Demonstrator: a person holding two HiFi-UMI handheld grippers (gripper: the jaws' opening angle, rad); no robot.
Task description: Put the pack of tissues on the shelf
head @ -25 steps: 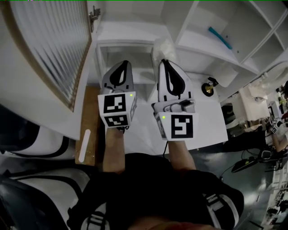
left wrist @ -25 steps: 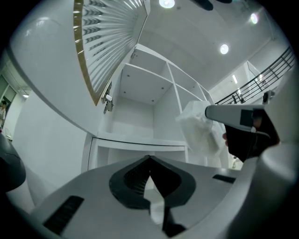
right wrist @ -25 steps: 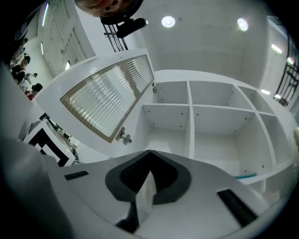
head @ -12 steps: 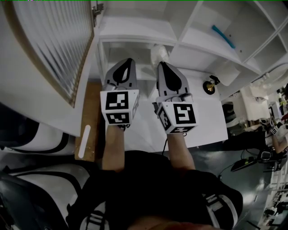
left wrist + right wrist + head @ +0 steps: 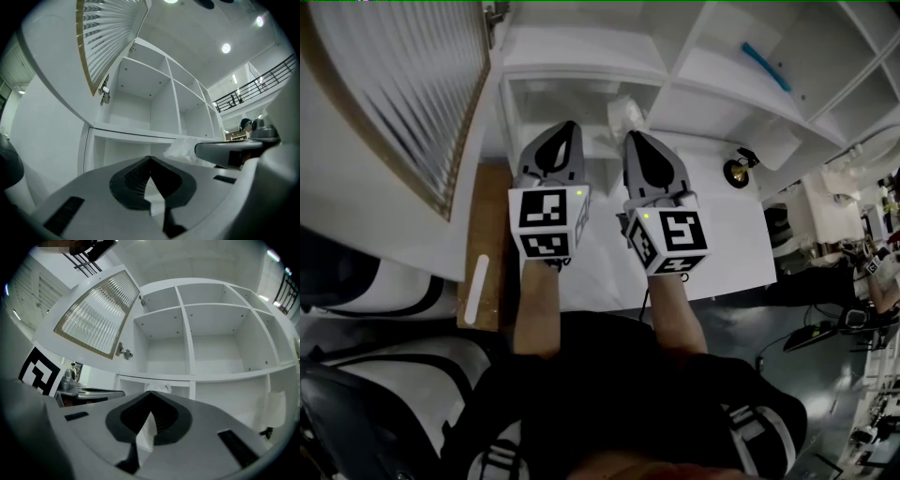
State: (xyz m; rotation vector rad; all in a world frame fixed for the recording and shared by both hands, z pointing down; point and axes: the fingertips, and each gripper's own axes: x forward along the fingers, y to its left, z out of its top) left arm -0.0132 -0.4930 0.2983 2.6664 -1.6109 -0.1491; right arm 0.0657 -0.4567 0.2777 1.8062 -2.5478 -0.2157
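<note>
Pack of tissues (image 5: 624,111) on shelf (image 5: 577,64), just beyond closed right claw (image 5: 631,138) tip.

- The pack of tissues (image 5: 623,112) is partly hidden behind the tip of the right gripper (image 5: 631,136); in the right gripper view only a crumpled top is seen above the closed jaws.
- The cabinet door (image 5: 403,94) is cut off by the head view's top and left edges.
- A small brass-coloured object (image 5: 736,172) on the table (image 5: 736,246) is too small to be identified.
</note>
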